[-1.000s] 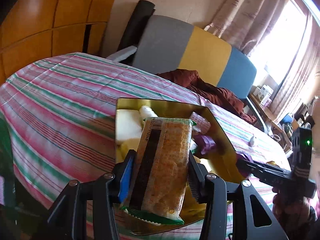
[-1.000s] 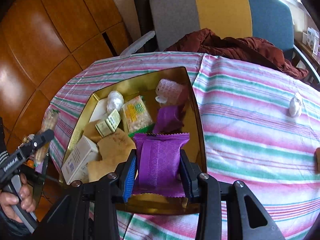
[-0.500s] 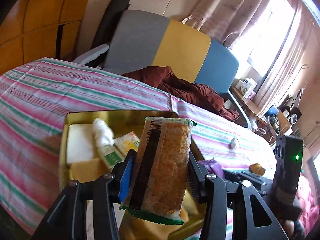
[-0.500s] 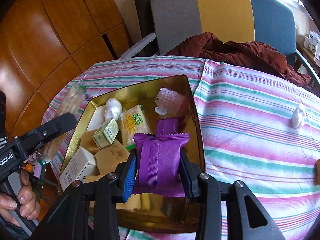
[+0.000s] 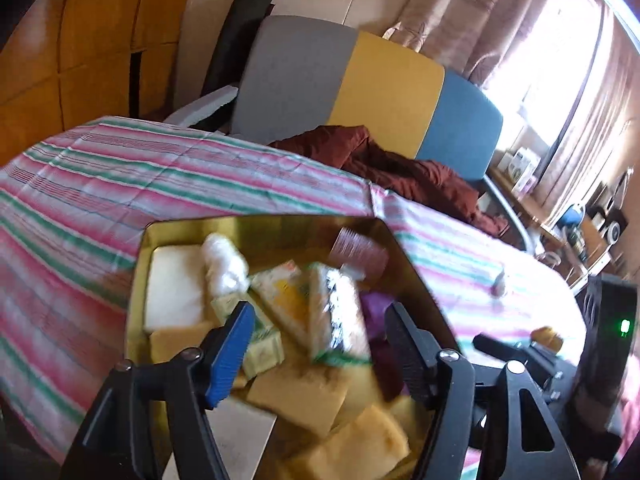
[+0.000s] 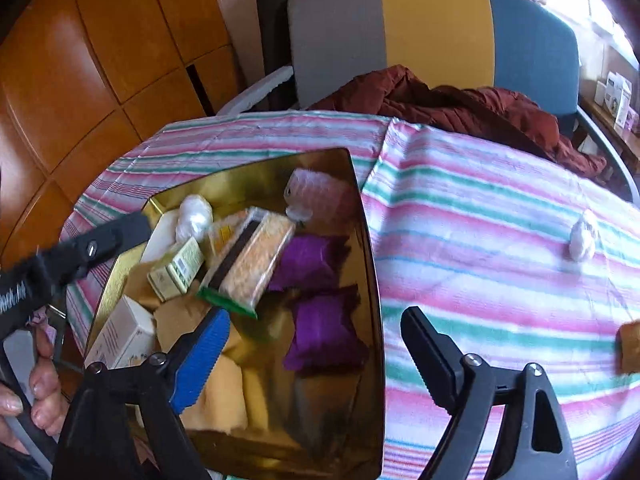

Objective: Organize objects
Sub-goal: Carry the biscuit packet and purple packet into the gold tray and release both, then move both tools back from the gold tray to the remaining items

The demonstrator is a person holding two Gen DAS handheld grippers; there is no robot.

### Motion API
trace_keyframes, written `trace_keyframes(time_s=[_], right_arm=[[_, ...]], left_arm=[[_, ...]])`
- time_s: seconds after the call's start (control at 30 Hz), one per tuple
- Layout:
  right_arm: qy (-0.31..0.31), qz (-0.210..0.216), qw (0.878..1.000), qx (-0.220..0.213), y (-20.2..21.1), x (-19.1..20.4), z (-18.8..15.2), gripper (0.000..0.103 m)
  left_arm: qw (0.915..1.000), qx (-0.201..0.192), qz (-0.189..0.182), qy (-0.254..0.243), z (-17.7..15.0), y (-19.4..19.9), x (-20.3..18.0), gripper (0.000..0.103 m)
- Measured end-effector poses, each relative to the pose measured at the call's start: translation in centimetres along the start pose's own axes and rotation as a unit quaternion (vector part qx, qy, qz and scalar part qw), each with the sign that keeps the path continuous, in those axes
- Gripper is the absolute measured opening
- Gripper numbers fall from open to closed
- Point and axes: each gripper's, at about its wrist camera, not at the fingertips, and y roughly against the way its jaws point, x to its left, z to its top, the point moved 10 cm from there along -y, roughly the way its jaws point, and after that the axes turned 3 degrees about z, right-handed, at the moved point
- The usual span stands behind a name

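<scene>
While both grippers' fingers just opened empty, only the right view shows the purple packet [image 6: 324, 330] in the tin [image 6: 370, 264].

A striped cloth [image 6: 480, 216] covers the table; behind it a chair [image 6: 436, 28] (grey, yellow, blue) holds a maroon jacket [image 6: 460, 108].

Striped-cloth table [image 6: 480, 216] — gold tin [image 6: 366, 264], white wad [image 6: 583, 236], brown piece [image 6: 630, 346].
</scene>
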Motion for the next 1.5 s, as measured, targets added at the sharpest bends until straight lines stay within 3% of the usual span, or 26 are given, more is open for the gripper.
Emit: trace_keyframes(time_s=[0.3,0.4,0.47,0.77,0.93,1.5], right_arm=[[-0.014,-0.013,1.000,-0.010,1.2,-0.1,-1.1,0.089],[-0.006,-0.022,1.000,-0.018,1.7,0.1,-1.4,0.095],[0.002,-0.032,0.999,-0.024,2.1,0.2,-1.6,0.099],[-0.003,-0.057,0.998,-0.041,3.6,-0.8,-1.8,0.103],[-0.017,-0.089,0.995,-0.048,4.3,-2.7,-2.2,0.103],[-0.095,-0.134,0.985,-0.043,7.1,-11.3,-3.5,0.103]], left_arm=[[0.9976,-0.025,0.045,-0.047,-2.4,2.9,0.4,0.078],[0.9962,-0.033,0.054,-0.060,-2.5,3.4,0.1,0.081],[0.9954,-0.036,0.057,-0.067,-2.6,3.7,-0.2,0.082],[0.9940,-0.035,0.062,-0.084,-3.5,4.6,-1.2,0.084],[0.9935,-0.034,0.065,-0.087,-3.9,4.7,-1.3,0.088],[0.9910,-0.026,0.058,-0.118,-4.3,4.5,-3.4,0.090]])
